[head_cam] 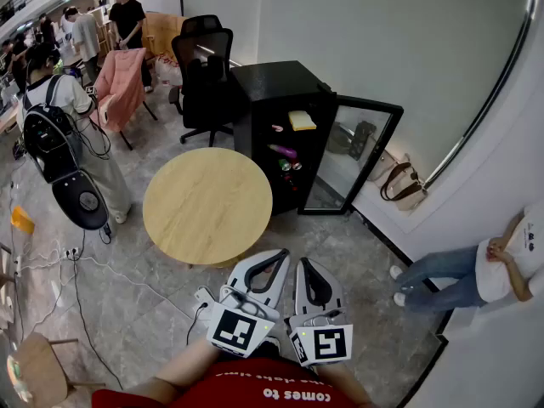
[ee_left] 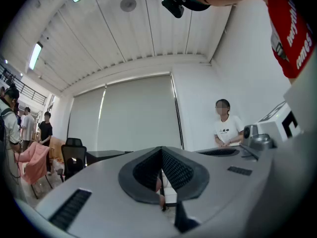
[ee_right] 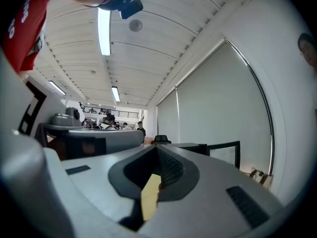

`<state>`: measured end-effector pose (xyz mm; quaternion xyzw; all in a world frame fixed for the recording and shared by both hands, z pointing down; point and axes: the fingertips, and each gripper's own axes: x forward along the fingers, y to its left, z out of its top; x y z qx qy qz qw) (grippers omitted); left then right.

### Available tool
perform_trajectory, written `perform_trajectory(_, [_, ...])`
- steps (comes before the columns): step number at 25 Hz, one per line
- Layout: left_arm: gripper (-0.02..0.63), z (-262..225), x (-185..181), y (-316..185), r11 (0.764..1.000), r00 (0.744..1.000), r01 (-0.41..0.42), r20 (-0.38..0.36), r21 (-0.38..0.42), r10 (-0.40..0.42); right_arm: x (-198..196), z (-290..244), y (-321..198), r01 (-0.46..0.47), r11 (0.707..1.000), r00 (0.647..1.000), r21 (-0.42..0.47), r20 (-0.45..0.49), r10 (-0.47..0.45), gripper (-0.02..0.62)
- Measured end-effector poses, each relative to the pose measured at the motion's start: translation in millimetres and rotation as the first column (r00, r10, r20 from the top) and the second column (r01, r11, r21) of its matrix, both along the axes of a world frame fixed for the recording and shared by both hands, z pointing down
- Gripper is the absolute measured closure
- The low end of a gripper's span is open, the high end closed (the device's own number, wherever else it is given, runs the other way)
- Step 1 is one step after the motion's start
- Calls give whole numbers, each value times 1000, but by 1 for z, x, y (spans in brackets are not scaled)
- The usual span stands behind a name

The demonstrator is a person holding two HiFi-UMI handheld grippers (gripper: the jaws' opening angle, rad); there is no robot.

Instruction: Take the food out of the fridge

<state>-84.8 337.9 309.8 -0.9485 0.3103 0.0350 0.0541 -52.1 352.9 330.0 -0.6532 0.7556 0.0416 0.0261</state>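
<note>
While your left gripper (head_cam: pixel 269 259) and right gripper (head_cam: pixel 304 267) sit pressed together and empty, the yellow food (head_cam: pixel 301 120) in the fridge (head_cam: pixel 270 80) looks light and soft: pinch its near edge gently.

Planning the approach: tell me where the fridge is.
Head view, upper centre: the black fridge stands door open just beyond the round wooden table, right of the office chair.

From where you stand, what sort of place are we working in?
Probably an open office or lab space, not a home kitchen: a black office chair, a round wooden table, a small black fridge with its glass door open, and several people standing at the back.
</note>
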Motion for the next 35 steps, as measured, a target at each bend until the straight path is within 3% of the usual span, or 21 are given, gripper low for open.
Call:
perform_trajectory(11, [599,0,7,6,1000,1000,7,-1,6,-7,9,-1,9,-6,1000,1000,17,7,5,584])
perform_trajectory(23, [600,8,25,17,999,999,36,-1,-1,-36,23,-3,21,64,996,998,60,21,-65,583])
perform_trajectory(35, [600,11,49,-25,998,998,62,-17,-2,-62,48,2,-15,55,997,998,52,-23,-54,580])
